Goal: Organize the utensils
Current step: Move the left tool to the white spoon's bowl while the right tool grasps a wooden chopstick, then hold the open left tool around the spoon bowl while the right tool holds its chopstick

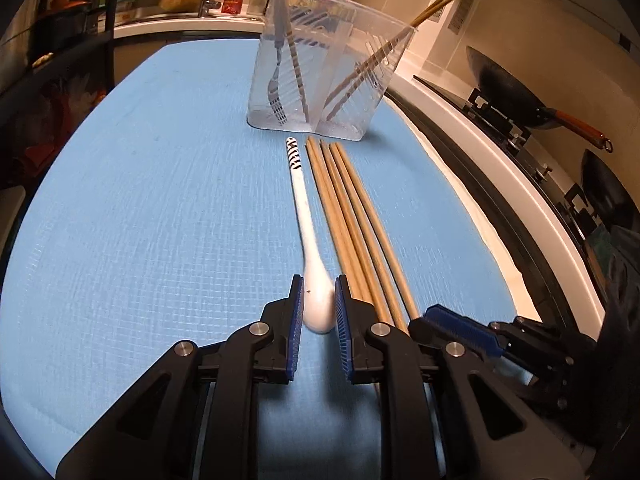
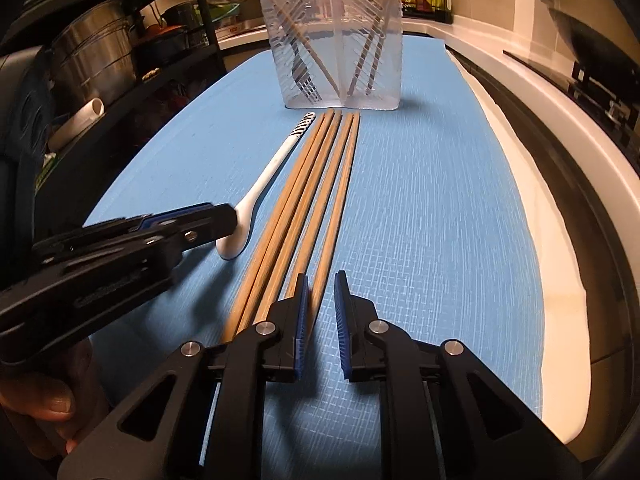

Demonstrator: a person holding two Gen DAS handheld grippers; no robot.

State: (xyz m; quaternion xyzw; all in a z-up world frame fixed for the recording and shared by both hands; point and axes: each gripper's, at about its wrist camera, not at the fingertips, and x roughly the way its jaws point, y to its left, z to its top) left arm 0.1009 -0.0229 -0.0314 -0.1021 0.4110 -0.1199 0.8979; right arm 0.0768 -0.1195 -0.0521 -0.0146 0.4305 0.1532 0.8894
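Observation:
A white spoon (image 1: 303, 216) with a striped handle end lies on the blue mat (image 1: 160, 200), beside several wooden chopsticks (image 1: 352, 208). My left gripper (image 1: 319, 280) is low over the spoon's bowl, jaws a narrow gap apart with the bowl showing between them; pad contact is unclear. In the right wrist view the left gripper (image 2: 234, 220) covers part of the spoon (image 2: 260, 184). My right gripper (image 2: 322, 278) is open, with the rightmost of the chopsticks (image 2: 316, 184) in its gap near the left pad, free room on the right. Its tip (image 1: 424, 316) shows beside the chopsticks.
A clear slotted plastic holder (image 1: 332, 68) stands at the mat's far end (image 2: 336, 44), with a fork (image 1: 276, 92) and chopsticks inside. A stove with a wok (image 1: 512, 92) runs along the right. A shelf with a steel pot (image 2: 92, 52) is left. A hand (image 2: 40, 408) holds the left gripper.

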